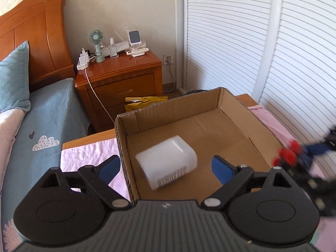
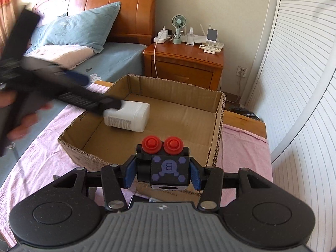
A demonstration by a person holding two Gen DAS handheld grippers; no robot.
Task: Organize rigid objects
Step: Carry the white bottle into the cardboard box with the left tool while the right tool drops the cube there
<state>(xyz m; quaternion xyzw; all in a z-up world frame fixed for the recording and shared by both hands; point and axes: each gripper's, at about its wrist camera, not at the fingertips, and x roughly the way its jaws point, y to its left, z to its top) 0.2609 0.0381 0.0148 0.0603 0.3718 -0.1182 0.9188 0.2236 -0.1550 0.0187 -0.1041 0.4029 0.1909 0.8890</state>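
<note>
Left wrist: left gripper (image 1: 166,168) wide, white bottle (image 1: 167,164) lying loose in cardboard box (image 1: 235,103); right wrist: right gripper (image 2: 162,173) clamped on toy robot (image 2: 166,166) at box's near wall — carry over rim w/o clipping, set beside bottle.

Two matching black grippers: left gripper (image 1: 166,168) and right gripper (image 2: 163,173), blue-padded fingers (image 1: 222,169), silver pivot screws, ribbed grey housing, round black side discs.
</note>
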